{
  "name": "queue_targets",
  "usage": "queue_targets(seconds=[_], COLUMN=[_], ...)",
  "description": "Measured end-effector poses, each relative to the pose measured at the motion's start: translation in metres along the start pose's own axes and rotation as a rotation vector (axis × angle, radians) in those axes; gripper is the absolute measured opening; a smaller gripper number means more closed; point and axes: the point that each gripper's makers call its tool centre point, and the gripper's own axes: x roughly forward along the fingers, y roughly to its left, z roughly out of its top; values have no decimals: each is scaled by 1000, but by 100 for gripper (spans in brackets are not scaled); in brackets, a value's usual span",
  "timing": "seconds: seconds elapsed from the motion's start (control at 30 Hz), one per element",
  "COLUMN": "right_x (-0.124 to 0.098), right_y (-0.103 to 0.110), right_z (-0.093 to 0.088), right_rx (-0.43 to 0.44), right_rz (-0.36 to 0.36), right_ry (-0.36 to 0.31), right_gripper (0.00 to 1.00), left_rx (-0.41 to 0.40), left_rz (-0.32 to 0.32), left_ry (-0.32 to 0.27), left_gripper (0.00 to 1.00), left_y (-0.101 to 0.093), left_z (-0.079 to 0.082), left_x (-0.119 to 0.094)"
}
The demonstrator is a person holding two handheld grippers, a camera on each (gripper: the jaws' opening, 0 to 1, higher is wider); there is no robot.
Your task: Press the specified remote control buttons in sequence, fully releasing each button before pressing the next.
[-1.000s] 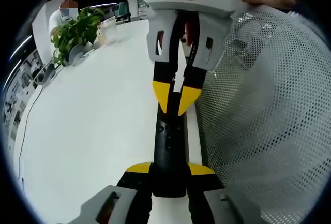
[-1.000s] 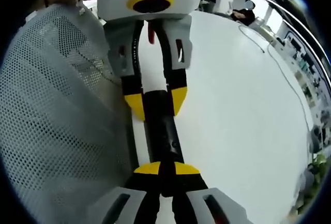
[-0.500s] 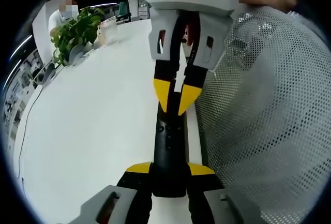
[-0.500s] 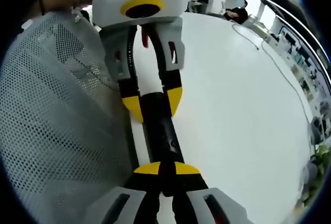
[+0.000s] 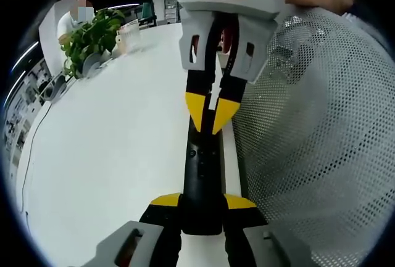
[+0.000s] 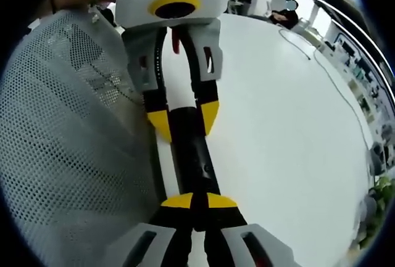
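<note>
A slim black remote (image 5: 202,174) lies lengthwise over the white table, with small buttons on its upper face. My left gripper (image 5: 202,201) is shut on its near end, one yellow-tipped jaw on each side. From the top of the left gripper view comes my right gripper (image 5: 211,114), its jaws nearly together and its tips resting on the remote's far part. In the right gripper view the remote (image 6: 192,159) runs from my shut right gripper (image 6: 199,201) up to the left gripper (image 6: 184,120), which clamps its other end.
The white table (image 5: 111,143) spreads wide beside the remote. A potted plant (image 5: 89,39) and glassware stand at its far corner. A person's white mesh garment (image 5: 315,137) hangs close along the remote's other side. A thin cable (image 6: 333,76) runs across the table.
The right gripper's tips have drawn back a little along the remote, toward its far end. The left gripper's hold on the remote is unchanged.
</note>
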Motion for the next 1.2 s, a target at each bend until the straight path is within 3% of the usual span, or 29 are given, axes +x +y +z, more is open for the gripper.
queue_targets(seconds=[0.17, 0.5, 0.97, 1.2], right_x=[2, 0, -2, 1], right_y=[0, -1, -2, -3], right_z=[0, 0, -1, -1], right_rx=[-51, 28, 36, -4], right_rz=[2, 4, 3, -3], right_ry=[22, 3, -6, 11], right_gripper=[1, 2, 0, 0], left_rx=[1, -1, -3, -2], left_rz=[0, 3, 2, 0], left_ry=[2, 3, 0, 0], left_gripper=[25, 25, 25, 25], left_y=[0, 0, 0, 0], left_z=[0, 0, 0, 0], left_x=[0, 0, 0, 0])
